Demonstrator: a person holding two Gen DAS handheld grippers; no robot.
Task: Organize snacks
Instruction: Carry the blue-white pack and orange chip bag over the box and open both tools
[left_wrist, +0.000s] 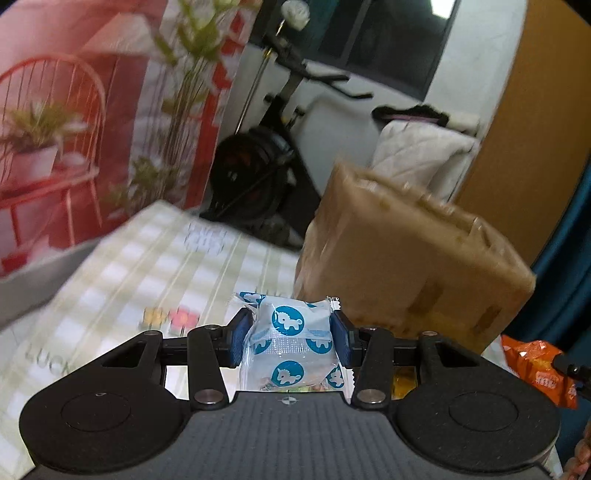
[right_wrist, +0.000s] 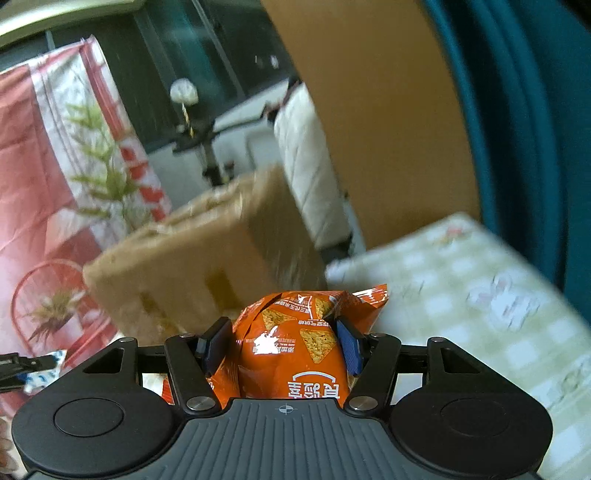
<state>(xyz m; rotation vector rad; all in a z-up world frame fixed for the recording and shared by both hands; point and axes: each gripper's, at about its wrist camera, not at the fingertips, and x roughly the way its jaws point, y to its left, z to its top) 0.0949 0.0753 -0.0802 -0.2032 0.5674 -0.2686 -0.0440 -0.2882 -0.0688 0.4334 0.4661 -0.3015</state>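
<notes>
My left gripper (left_wrist: 291, 341) is shut on a white snack packet with blue animal circles (left_wrist: 291, 339), its blue pads pressing both sides. It hangs above the checked tablecloth (left_wrist: 147, 266). My right gripper (right_wrist: 282, 343) is shut on an orange chip bag (right_wrist: 291, 350), which bulges between the pads. A brown wooden box (left_wrist: 413, 258) with slotted sides stands just ahead of both grippers, also in the right wrist view (right_wrist: 192, 258). The orange chip bag (left_wrist: 539, 369) shows at the left view's right edge, and the white packet (right_wrist: 40, 369) at the right view's left edge.
A pink printed backdrop (left_wrist: 74, 129) with a chair and plants stands at the table's far left. Behind the table are an exercise bike (left_wrist: 266, 166), a white padded cover (left_wrist: 417, 155), an orange panel (right_wrist: 388, 110) and a teal curtain (right_wrist: 517, 129).
</notes>
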